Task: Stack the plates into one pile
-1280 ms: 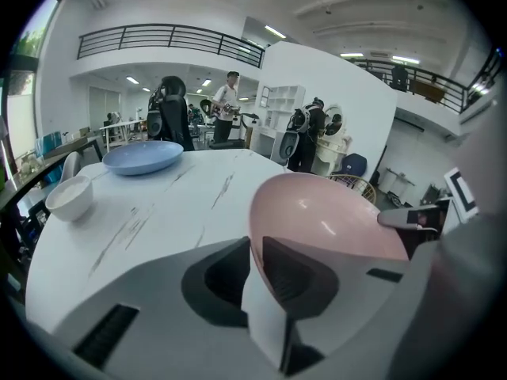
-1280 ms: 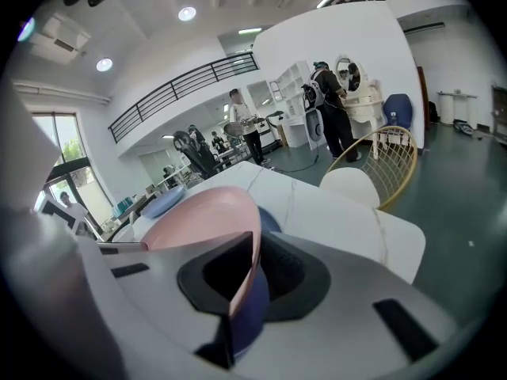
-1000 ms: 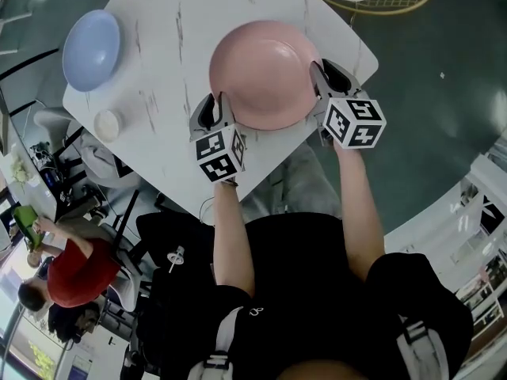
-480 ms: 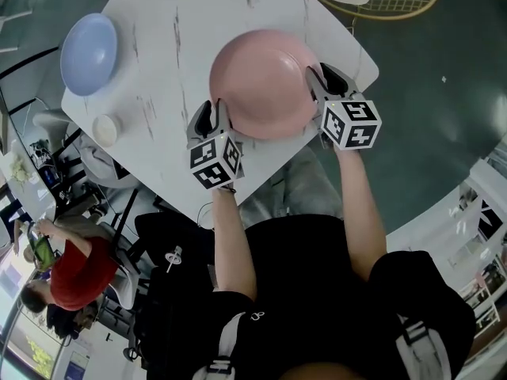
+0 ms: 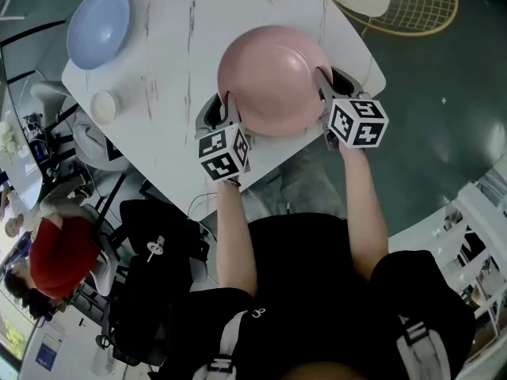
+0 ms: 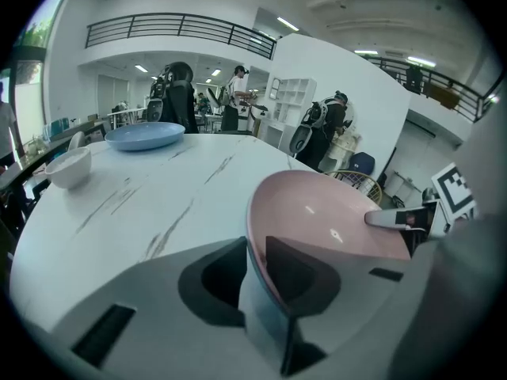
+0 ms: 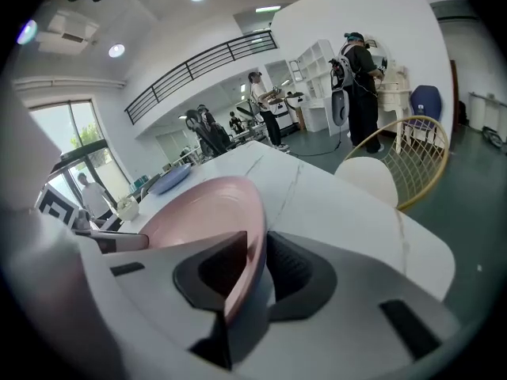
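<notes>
Pink plate (image 5: 273, 77) sits gripped by closing left tool (image 5: 224, 108) and right tool (image 5: 327, 87); blue plate (image 5: 99, 26), white cup (image 5: 105, 105) lie apart.

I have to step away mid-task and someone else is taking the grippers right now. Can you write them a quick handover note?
Left hand-held gripper: jaws closing on the left rim of the round pink plate.
Right hand-held gripper: jaws closing on the opposite rim.
The round pale blue plate sits alone at the far left corner of the white marble-look table.
Done: pink plate taken from both sides.
Left: carry it over and set it on the blue plate. Nothing is stacked yet.
</notes>
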